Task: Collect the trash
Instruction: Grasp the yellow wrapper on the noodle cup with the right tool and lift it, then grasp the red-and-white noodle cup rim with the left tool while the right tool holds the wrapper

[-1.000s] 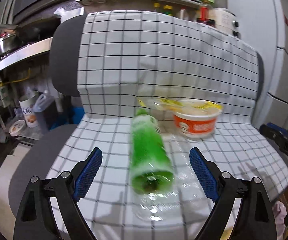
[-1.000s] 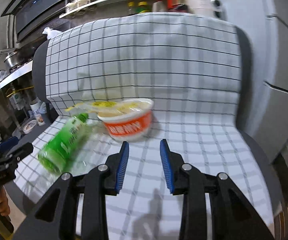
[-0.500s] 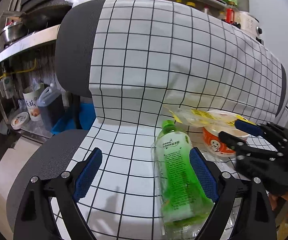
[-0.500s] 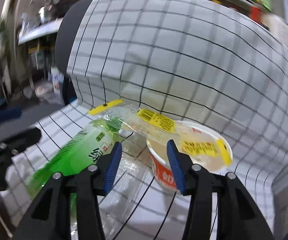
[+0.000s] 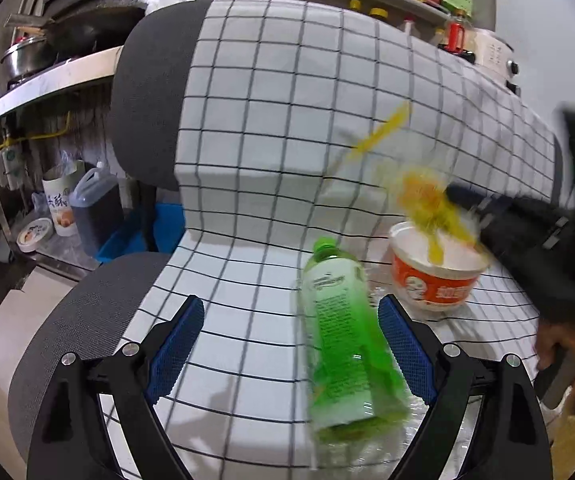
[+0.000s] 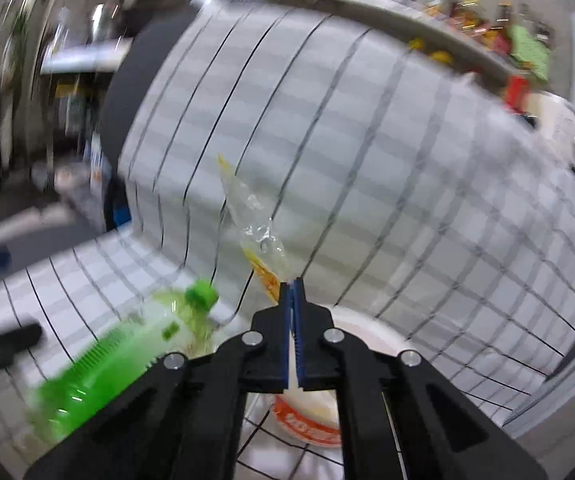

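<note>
Left wrist view:
- Bottles: 1 green plastic bottle (image 5: 347, 344) lying on its side on the checked cloth (image 5: 287, 120) that covers the chair (image 5: 143, 100), cap pointing toward the chair back.
- Bowls: 1 orange and white noodle bowl (image 5: 435, 280), standing just beside the bottle on the seat.
- Wrappers: 1 clear wrapper with yellow print (image 5: 419, 192), blurred, lifted above the bowl.
- Left gripper (image 5: 291, 344): 2 blue pads spread wide and released; the bottle lies between them, close to the pad on the picture's right, and whether it touches that pad I cannot tell.
- Right gripper (image 5: 453, 196): comes in from the picture's right as a dark blur, its tip at the wrapper; a hand (image 5: 567, 364) shows below it.

Right wrist view:
- Right gripper (image 6: 292, 282): 2 fingers clenched together, pinching the lower end of the wrapper (image 6: 255, 220), which stands up from the tips against the cloth (image 6: 367, 160).
- Bottles: 1, the green bottle (image 6: 119, 360), blurred, on the seat at the lower left, green cap toward the bowl.
- Bowls: 1, the noodle bowl (image 6: 367, 336), directly under the clenched fingers and partly hidden by them.
- Left gripper (image 6: 3, 344): 1 dark finger visible at the left edge, too blurred to read its opening here.
</note>
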